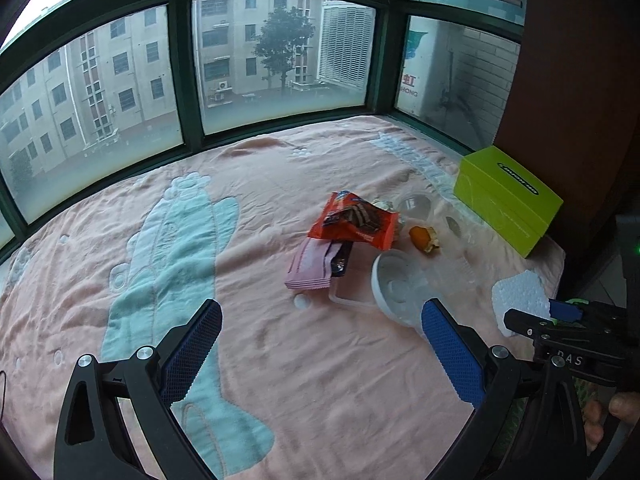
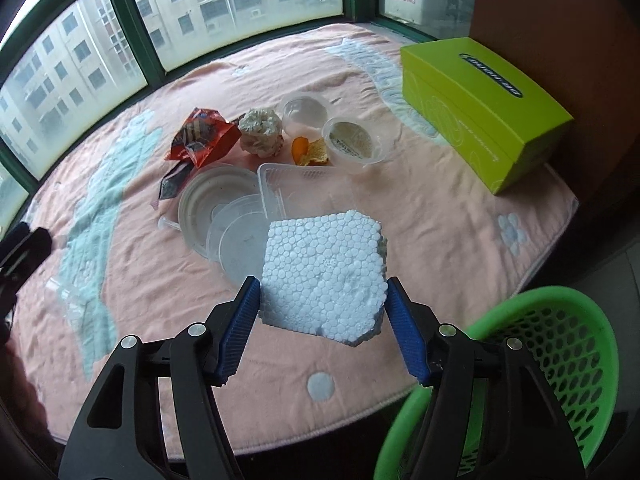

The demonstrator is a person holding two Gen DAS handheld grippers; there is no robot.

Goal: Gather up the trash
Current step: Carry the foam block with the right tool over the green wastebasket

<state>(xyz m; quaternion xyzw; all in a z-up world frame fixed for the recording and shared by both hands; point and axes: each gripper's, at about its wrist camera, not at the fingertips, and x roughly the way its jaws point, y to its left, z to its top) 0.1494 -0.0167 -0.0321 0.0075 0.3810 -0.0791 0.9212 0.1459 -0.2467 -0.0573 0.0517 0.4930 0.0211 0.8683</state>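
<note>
My right gripper [image 2: 320,312] is shut on a white styrofoam block [image 2: 326,276] and holds it above the pink blanket; the block also shows in the left wrist view [image 1: 520,296]. My left gripper [image 1: 320,344] is open and empty above the blanket, short of the trash pile. The pile holds an orange snack wrapper [image 1: 354,222], a pink packet [image 1: 310,268], a white bowl with clear lids [image 2: 218,204], a clear tray [image 2: 304,188], a crumpled paper ball [image 2: 260,132], orange peel [image 2: 310,150] and two small plastic cups [image 2: 354,140].
A green perforated basket [image 2: 560,364] stands below the table edge at the lower right. A lime-green tissue box [image 2: 484,108] sits at the blanket's right, by a brown wall. Windows with green frames [image 1: 184,80] run along the back. A clear plastic scrap [image 2: 74,300] lies at the left.
</note>
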